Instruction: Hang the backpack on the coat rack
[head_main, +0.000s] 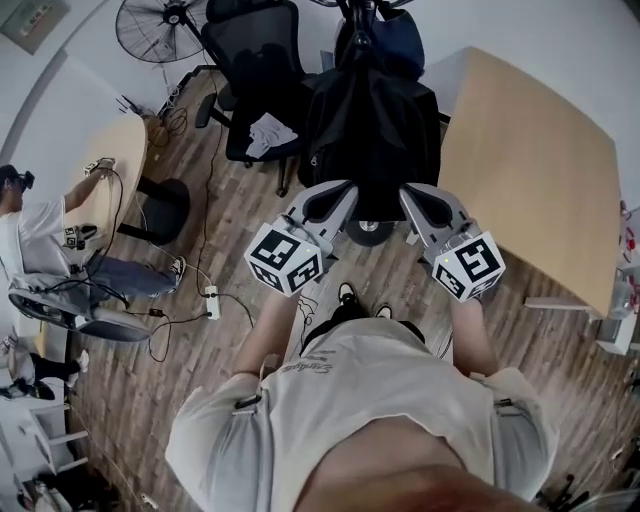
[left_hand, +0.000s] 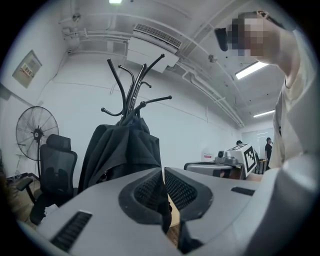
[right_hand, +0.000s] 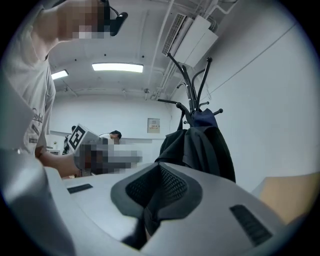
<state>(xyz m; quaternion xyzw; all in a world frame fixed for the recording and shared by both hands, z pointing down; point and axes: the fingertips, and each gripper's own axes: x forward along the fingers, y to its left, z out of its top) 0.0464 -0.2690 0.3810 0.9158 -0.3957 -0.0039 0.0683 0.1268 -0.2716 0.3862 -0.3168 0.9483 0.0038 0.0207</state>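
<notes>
A black backpack (head_main: 370, 130) hangs on the black coat rack (left_hand: 132, 90), whose round base (head_main: 370, 232) stands on the floor straight ahead of me. A dark blue item (right_hand: 206, 118) hangs above it near the hooks. My left gripper (head_main: 345, 192) and right gripper (head_main: 405, 192) are held side by side just short of the backpack's lower edge, both shut with nothing between the jaws. The left gripper view shows the backpack (left_hand: 125, 155) beyond the shut left gripper (left_hand: 163, 172). In the right gripper view it (right_hand: 197, 150) hangs past the shut right gripper (right_hand: 159, 167).
A black office chair (head_main: 255, 70) stands left of the rack, and a floor fan (head_main: 160, 28) stands behind that chair. A wooden table (head_main: 530, 170) lies to the right. A seated person (head_main: 30, 230) is at a round table (head_main: 115, 170) far left. A power strip (head_main: 212, 300) and cables lie on the floor.
</notes>
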